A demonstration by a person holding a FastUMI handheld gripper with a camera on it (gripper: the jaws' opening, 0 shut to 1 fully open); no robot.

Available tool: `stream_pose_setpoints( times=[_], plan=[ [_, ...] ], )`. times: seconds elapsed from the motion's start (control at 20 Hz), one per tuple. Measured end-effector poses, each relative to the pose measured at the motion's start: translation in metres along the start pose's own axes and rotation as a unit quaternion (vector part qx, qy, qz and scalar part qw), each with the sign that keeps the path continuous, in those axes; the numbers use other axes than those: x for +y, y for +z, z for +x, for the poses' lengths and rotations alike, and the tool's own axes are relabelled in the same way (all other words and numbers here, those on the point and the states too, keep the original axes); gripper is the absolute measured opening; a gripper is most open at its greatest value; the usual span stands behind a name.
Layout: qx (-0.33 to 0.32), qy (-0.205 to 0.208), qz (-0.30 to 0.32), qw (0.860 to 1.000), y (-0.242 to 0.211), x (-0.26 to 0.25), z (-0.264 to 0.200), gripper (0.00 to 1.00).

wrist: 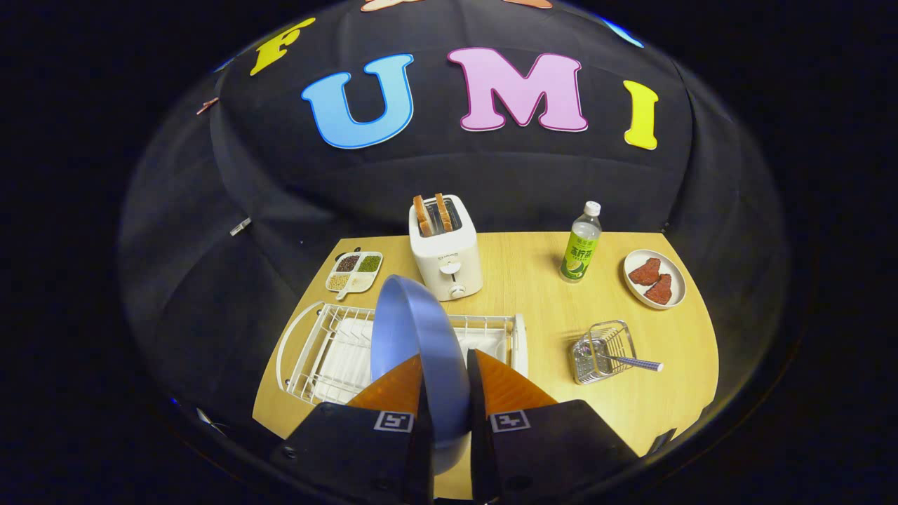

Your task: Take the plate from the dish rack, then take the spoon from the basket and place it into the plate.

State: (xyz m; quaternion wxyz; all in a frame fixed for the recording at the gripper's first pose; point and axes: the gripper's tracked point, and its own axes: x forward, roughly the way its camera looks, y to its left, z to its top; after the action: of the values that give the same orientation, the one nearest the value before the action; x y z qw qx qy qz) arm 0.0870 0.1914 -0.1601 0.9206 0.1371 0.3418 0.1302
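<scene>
A blue plate stands on edge between my two fingers, and my gripper is shut on its rim. The plate is held above the white wire dish rack, which lies just ahead of the fingers and to their left. Right of the rack stands a small wire basket with a spoon in it, its handle sticking out to the right. The plate hides the middle of the rack.
Beyond the rack a white toaster holds two bread slices. A divided dish of grains lies to its left. A green-labelled bottle and a white plate with red pieces stand far right on the wooden table.
</scene>
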Motion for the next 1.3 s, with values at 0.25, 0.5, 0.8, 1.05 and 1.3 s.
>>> stream_pose_setpoints(
  times=[0.25, 0.5, 0.8, 1.05, 1.3],
  plan=[
    [0.007, 0.038, 0.024, 0.999, -0.038, -0.04, -0.061, 0.25],
    [0.068, 0.049, 0.068, 0.994, -0.115, -0.081, -0.099, 0.24],
    [0.129, 0.076, 0.137, 0.979, -0.215, -0.1, -0.086, 0.25],
    [0.151, 0.095, 0.193, 0.965, -0.263, -0.108, -0.047, 0.25],
    [0.166, 0.094, 0.218, 0.957, -0.29, -0.121, -0.018, 0.25]
  ],
)
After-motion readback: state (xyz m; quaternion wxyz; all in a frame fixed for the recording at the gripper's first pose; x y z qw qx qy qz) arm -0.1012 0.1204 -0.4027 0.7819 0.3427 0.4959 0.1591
